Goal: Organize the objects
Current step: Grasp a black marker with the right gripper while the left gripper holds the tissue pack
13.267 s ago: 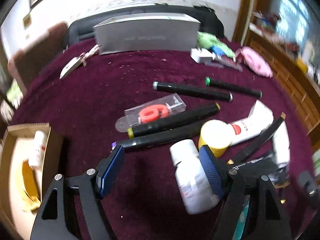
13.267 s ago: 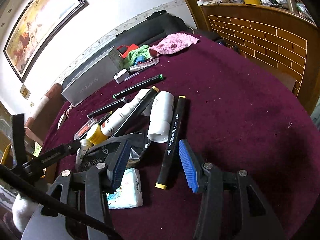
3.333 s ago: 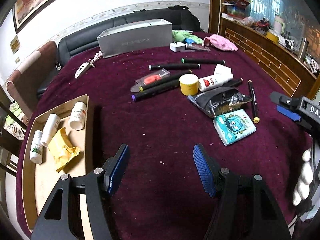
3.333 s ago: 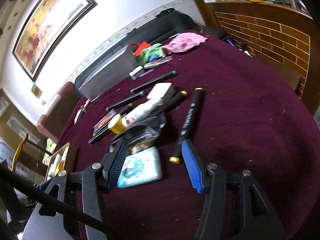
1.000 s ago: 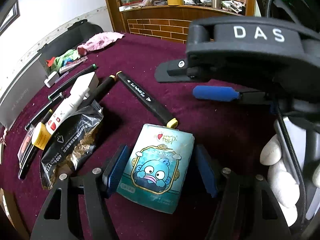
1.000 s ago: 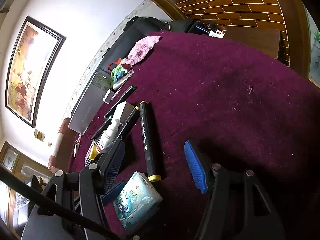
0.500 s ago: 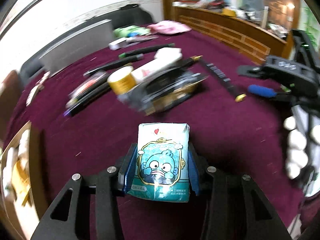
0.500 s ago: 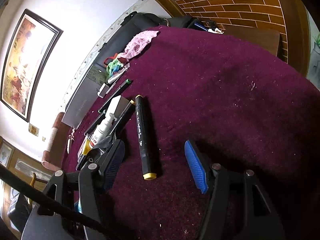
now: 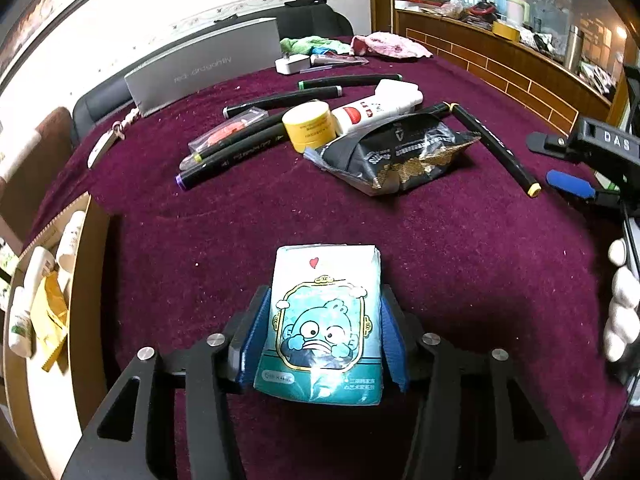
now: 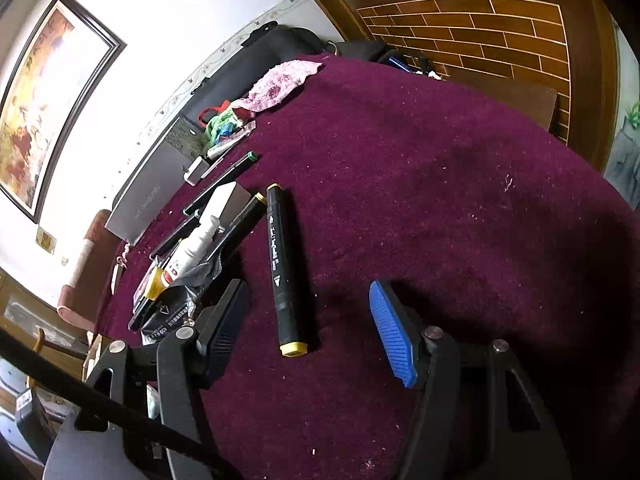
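**Held Pack Lies Right of the Tray: Transfer Runs Leftward**

At the far left of the left wrist view we locate the cardboard tray [image 9: 94, 264], which already contains small white bottles [image 9: 70, 236] and a yellow sachet [image 9: 48, 320]. To its right, the left gripper [image 9: 320, 332] holds the tissue pack [image 9: 322, 320]; both blue pads contact the pack's long sides, though the jaws are easing apart slightly. The pack's long axis runs along the fingers, pointing away from us. We judge the next move to be a leftward carry to the tray, for which the left hand is nearer.

Further right, the right gripper [image 10: 316, 336] stands with jaws apart and empty. A black marker [image 10: 284, 268] lies on the cloth between its fingers, long axis roughly parallel to them.
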The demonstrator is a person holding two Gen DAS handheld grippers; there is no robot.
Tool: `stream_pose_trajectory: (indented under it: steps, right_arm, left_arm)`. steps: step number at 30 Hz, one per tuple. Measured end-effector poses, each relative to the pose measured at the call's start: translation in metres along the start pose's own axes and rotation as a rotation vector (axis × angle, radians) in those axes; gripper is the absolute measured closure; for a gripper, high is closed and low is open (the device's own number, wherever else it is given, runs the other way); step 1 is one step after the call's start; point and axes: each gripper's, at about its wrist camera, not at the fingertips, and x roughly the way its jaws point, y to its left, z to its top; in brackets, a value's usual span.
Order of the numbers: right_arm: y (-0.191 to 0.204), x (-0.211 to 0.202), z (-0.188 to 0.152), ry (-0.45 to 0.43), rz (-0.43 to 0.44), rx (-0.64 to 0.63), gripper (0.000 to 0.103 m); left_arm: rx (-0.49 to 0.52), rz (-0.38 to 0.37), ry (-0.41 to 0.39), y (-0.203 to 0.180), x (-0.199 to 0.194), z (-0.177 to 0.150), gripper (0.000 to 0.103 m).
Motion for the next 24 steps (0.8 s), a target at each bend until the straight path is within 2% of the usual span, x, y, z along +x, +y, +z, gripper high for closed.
stream_pose_trajectory:
  steps: [3,7,13,21,24]
  right_arm:
    - [0.002,0.0,-0.001,-0.003,-0.016,-0.014,0.04]
    - [0.011,0.003,-0.002,0.008,-0.056,-0.058,0.037]
    - [0.029,0.008,0.005,0.096,-0.101,-0.11,0.037]
    - [0.068,0.029,0.021,0.131,-0.237,-0.317,0.037]
    - [0.074,0.043,0.026,0.157,-0.278,-0.372,0.04]
  left_arm:
    - [-0.034,-0.011,0.01,0.006,0.002,0.0,0.048]
    - [-0.052,-0.022,0.014,0.008,0.003,0.0,0.046]
    - [-0.056,-0.03,0.015,0.009,0.003,0.001,0.045]
    - [-0.045,-0.05,0.024,0.007,0.004,0.001,0.034]
    - [-0.041,-0.055,0.026,0.006,0.004,0.001,0.031]
